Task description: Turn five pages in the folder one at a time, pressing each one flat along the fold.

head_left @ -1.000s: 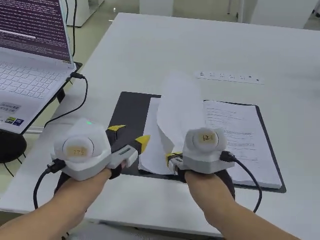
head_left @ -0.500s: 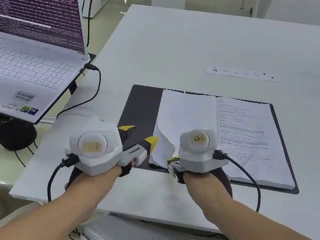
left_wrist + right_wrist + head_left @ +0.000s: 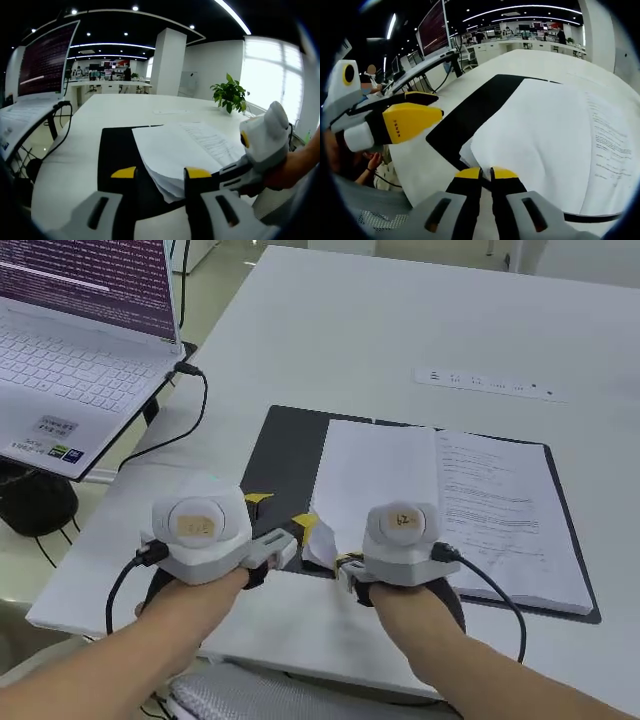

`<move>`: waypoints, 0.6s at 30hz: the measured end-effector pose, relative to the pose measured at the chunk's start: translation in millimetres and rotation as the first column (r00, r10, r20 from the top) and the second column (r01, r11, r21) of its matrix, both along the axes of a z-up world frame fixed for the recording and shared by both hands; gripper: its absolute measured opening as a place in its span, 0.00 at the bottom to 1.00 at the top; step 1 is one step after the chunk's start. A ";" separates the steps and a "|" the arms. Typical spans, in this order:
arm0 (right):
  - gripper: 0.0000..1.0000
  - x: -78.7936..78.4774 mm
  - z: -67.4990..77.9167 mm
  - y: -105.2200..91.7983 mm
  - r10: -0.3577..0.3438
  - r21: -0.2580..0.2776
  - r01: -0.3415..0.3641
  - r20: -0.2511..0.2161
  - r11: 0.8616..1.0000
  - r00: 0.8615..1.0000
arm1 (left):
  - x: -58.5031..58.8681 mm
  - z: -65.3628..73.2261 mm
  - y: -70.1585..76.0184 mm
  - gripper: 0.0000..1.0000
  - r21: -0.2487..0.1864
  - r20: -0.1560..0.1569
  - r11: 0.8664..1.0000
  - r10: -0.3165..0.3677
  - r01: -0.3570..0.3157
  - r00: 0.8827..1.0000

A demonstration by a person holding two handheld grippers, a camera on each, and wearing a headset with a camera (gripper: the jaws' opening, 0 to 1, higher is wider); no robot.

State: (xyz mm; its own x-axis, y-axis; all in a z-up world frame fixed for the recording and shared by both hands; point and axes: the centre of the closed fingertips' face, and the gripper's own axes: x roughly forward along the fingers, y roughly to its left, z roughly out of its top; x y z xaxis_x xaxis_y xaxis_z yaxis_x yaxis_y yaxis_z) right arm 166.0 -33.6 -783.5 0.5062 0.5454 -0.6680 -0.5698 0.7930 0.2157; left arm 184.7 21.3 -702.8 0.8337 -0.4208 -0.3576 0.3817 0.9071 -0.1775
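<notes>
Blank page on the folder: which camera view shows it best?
Head view: the blank page shows nearly whole, from above. The right gripper view shows its corner clamped in the right hand-held gripper; the left gripper view shows it foreshortened, low.

Laptop (image 3: pixel 70 360), power strip (image 3: pixel 490 384), potted plant (image 3: pixel 230 94)

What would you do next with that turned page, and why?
Probably open the right gripper: it pinches the lower corner of the page, which already lies almost flat over the left side of the folder, so it is ready for pressing along the fold.
</notes>
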 end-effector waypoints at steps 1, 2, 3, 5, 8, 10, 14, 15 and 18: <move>0.05 -0.7 1.7 -0.5 0.000 0.005 0.000 0.013 1.000 1.000 | 0.3 -1.1 -1.7 0.36 0.002 -0.002 1.000 -0.005 0.005 1.000; 0.05 -1.7 2.9 -0.1 0.002 0.016 -0.002 0.016 1.000 1.000 | 1.2 -3.1 -3.2 0.35 0.005 -0.006 1.000 -0.009 0.009 1.000; 0.05 -3.1 4.2 0.4 0.002 0.033 -0.002 0.012 0.999 1.000 | 1.8 -5.5 -5.7 0.35 0.012 -0.013 1.000 -0.017 0.017 1.000; 0.05 -4.9 6.6 -0.5 0.009 0.047 -0.010 0.018 0.999 1.000 | 3.1 -8.0 -11.5 0.35 0.018 -0.018 0.999 -0.033 0.034 0.999; 0.07 -9.3 13.4 -5.2 0.025 0.071 -0.028 0.043 0.997 0.999 | 7.4 -15.1 -26.5 0.35 0.036 -0.037 0.996 -0.076 0.077 0.996; 0.06 -9.6 16.5 -11.3 0.023 0.083 -0.028 0.057 0.996 0.998 | 10.3 -19.9 -34.8 0.34 0.044 -0.051 0.994 -0.095 0.098 0.994; 0.01 -2.7 21.9 -35.8 -0.027 0.103 0.019 0.084 0.994 0.996 | 14.2 -41.4 -54.6 0.32 0.080 -0.104 0.985 -0.141 0.150 0.985; 0.00 0.0 23.1 -41.5 -0.049 0.111 0.040 0.082 0.993 0.995 | 14.5 -46.0 -57.6 0.31 0.089 -0.114 0.984 -0.146 0.156 0.983; 0.00 9.3 25.1 -60.3 -0.098 0.131 0.088 0.078 0.987 0.992 | 14.0 -60.1 -64.6 0.31 0.106 -0.149 0.981 -0.148 0.165 0.978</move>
